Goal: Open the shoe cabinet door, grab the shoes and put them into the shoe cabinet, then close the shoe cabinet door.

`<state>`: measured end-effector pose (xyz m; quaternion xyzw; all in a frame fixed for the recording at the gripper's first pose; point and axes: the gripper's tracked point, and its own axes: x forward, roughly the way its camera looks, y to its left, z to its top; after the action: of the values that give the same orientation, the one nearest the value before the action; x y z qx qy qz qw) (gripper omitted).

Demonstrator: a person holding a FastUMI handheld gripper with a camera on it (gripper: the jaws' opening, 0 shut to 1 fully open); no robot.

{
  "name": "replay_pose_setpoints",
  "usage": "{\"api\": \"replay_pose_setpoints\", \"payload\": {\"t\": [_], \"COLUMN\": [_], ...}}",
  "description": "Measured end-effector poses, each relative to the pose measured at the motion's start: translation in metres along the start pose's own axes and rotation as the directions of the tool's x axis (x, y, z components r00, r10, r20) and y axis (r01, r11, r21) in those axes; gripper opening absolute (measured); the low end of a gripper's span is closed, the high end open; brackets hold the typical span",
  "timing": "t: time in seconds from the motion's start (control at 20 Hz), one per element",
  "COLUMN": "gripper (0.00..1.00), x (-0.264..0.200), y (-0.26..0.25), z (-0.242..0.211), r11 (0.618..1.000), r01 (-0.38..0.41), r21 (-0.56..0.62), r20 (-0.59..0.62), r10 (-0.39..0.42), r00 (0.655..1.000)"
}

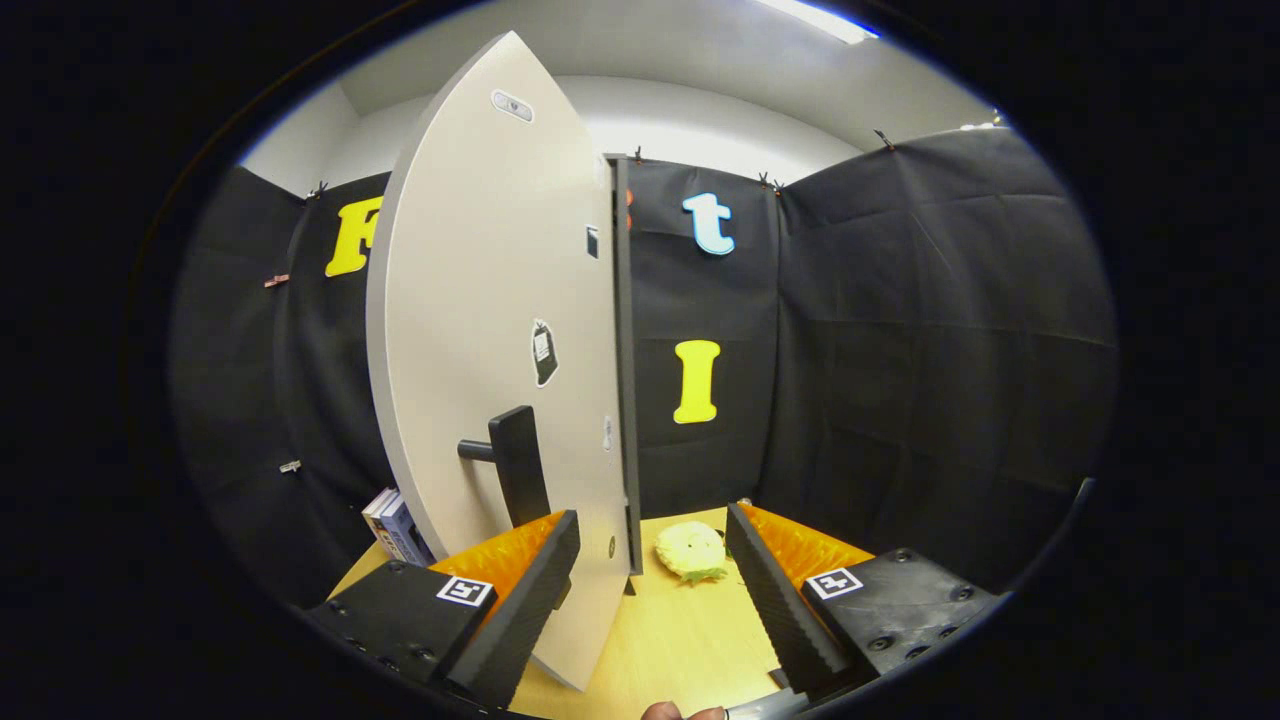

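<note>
The gripper [650, 590] stood with its fingers spread wide and clasping nothing, the free edge of the cabinet door [500, 330] running down between them, probably so one finger could push the panel. Its dark handle [518, 463] sat just beyond the left finger, untouched. Farther on, a yellow shoe [691, 550] lay on the wooden table [670, 640], apparently waiting to be carried in, while some books [393, 527] stood behind the door.
</note>
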<state>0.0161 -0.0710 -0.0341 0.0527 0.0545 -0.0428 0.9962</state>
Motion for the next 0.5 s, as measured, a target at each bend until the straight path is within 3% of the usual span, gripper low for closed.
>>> {"api": "replay_pose_setpoints", "payload": {"t": [0.5], "gripper": [0.98], "x": [0.03], "y": [0.09], "z": [0.003], "r11": [0.988], "r01": [-0.145], "r21": [0.051], "r20": [-0.003], "r10": [0.146], "r00": [0.989]}}
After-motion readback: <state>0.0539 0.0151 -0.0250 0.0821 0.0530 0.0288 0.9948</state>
